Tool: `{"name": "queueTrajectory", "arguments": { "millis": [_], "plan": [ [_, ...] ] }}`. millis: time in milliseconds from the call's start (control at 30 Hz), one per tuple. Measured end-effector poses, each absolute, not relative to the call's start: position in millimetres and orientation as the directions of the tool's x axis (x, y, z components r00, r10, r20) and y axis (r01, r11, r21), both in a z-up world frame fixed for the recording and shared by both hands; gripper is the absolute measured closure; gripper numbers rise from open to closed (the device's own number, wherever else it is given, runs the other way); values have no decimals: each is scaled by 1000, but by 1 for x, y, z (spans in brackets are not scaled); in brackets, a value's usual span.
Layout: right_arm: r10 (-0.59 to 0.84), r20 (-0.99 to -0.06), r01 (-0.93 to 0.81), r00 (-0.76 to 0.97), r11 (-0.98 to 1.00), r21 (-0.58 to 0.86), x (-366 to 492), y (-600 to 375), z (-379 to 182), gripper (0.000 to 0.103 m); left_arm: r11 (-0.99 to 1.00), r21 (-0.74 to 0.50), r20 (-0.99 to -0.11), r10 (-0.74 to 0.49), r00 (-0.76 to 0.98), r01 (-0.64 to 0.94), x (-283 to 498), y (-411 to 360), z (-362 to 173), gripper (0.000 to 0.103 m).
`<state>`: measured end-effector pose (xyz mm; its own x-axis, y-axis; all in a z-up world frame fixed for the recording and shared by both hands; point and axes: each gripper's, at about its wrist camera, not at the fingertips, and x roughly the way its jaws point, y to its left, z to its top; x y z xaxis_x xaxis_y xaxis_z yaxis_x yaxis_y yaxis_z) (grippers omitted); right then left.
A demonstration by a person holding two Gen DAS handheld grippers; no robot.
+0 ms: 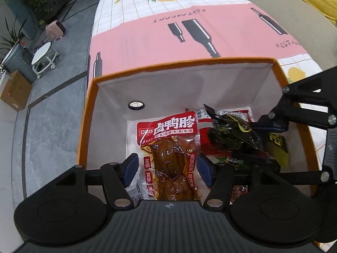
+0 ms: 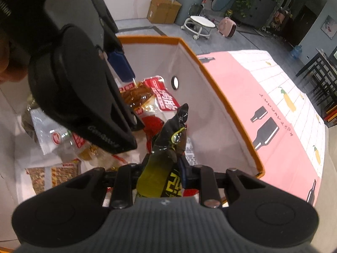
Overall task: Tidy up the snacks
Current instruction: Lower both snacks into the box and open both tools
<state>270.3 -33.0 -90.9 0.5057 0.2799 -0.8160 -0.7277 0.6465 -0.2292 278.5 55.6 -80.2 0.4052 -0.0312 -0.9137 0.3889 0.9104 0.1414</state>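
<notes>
An orange-rimmed box (image 1: 189, 60) with white inner walls holds several snack packs. My left gripper (image 1: 167, 168) hangs inside it, jaws wide apart on either side of a red and clear duck gizzard pack (image 1: 168, 147) that lies between the blue pads (image 1: 131, 168) without being squeezed. My right gripper (image 2: 162, 175) is shut on a black and yellow snack pack (image 2: 166, 147), held over the box; it shows in the left wrist view (image 1: 231, 132) too. The left gripper (image 2: 126, 80) is seen from the side in the right wrist view, over the red pack (image 2: 160, 97).
The box (image 2: 210, 71) sits on a pink and white tablecloth (image 1: 168, 33) with bottle prints. More snack packs (image 2: 61, 139) lie in the box bottom. A hole (image 1: 136, 105) is in the far wall. Beyond lie a grey floor, stool (image 1: 44, 57) and cardboard cartons (image 2: 164, 10).
</notes>
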Motion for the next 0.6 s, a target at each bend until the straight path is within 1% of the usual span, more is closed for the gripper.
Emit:
{"name": "queueTrajectory", "arguments": {
  "millis": [233,300,333,467,533,567,600],
  "plan": [
    [268,-826,-740,496,628,-240,269,-33,-93,81,915,160,-927,11,375,369,285,53,-89,32],
    [260,-827,-738,498,628,-247,270,-32,-92,80,918,169,-926,23,377,358,286,53,-88,27],
    [256,-827,-736,500,629,-250,275,-27,-93,78,919,174,-922,26,385,353,285,52,-87,27],
    [264,-823,-735,503,632,-246,270,-29,-86,62,921,183,-912,28,410,345,280,50,-81,24],
    [276,-822,-737,498,635,-233,268,-31,-80,47,922,182,-906,22,423,342,276,49,-76,23],
    [286,-819,-739,497,634,-227,267,-32,-77,43,923,184,-901,21,433,337,275,49,-72,22],
    [295,-816,-742,496,633,-222,265,-33,-73,34,925,188,-894,21,448,331,272,50,-67,21]
  ]
}}
